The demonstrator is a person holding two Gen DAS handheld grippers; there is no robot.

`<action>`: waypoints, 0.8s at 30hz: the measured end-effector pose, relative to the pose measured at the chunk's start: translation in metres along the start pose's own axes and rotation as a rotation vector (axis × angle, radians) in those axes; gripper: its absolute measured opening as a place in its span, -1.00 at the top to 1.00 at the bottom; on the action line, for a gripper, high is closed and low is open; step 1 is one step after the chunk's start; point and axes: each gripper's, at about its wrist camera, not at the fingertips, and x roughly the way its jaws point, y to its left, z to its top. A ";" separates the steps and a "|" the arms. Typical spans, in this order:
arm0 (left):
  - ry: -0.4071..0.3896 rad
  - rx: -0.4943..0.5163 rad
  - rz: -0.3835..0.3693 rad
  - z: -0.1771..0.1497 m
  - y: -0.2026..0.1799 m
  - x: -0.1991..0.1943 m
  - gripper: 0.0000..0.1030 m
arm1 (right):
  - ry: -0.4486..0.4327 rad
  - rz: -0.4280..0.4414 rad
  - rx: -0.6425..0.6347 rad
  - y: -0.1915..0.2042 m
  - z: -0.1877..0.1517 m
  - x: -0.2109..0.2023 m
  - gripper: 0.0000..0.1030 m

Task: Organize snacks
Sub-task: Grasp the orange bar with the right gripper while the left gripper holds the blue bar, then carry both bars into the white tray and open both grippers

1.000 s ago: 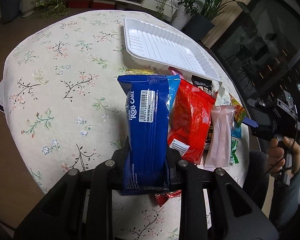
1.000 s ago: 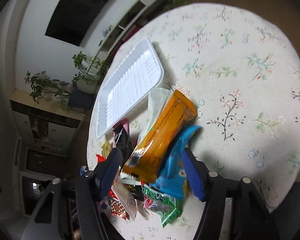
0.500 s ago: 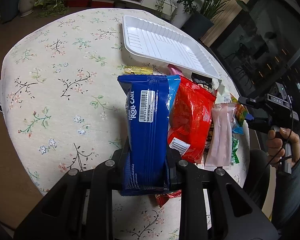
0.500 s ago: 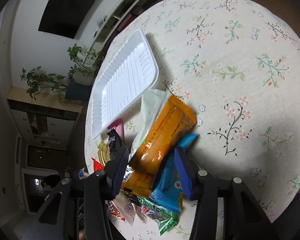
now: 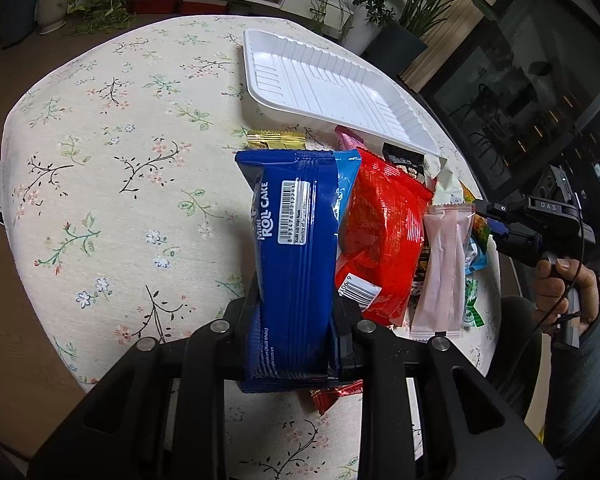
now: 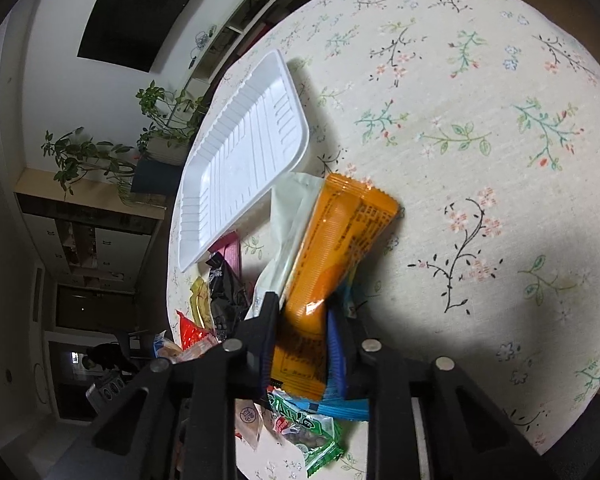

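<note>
My left gripper (image 5: 296, 312) is shut on a blue Mini Roll Cake packet (image 5: 296, 240) and holds it above the snack pile. Beside it lie a red packet (image 5: 380, 232) and a pink sachet (image 5: 442, 268). My right gripper (image 6: 306, 320) is shut on an orange snack packet (image 6: 332, 248) at the edge of the pile; it also shows at the right of the left wrist view (image 5: 496, 220). The empty white tray (image 5: 324, 84) sits beyond the pile; it also shows in the right wrist view (image 6: 240, 152).
The round table with a floral cloth (image 5: 112, 160) carries the pile near its right edge. A pale green packet (image 6: 292, 216), a black packet (image 6: 224, 292), a light blue packet (image 6: 340, 404) and a green packet (image 6: 312, 436) lie around the right gripper. Potted plants (image 5: 396, 12) stand behind.
My right gripper has closed its fingers onto the orange packet, from wide open a second ago. My left gripper still holds the blue packet, nearly unmoved.
</note>
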 end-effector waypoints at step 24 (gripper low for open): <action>-0.042 -0.052 -0.047 0.012 0.020 -0.017 0.55 | -0.155 0.000 -0.048 -0.012 -0.003 -0.058 0.70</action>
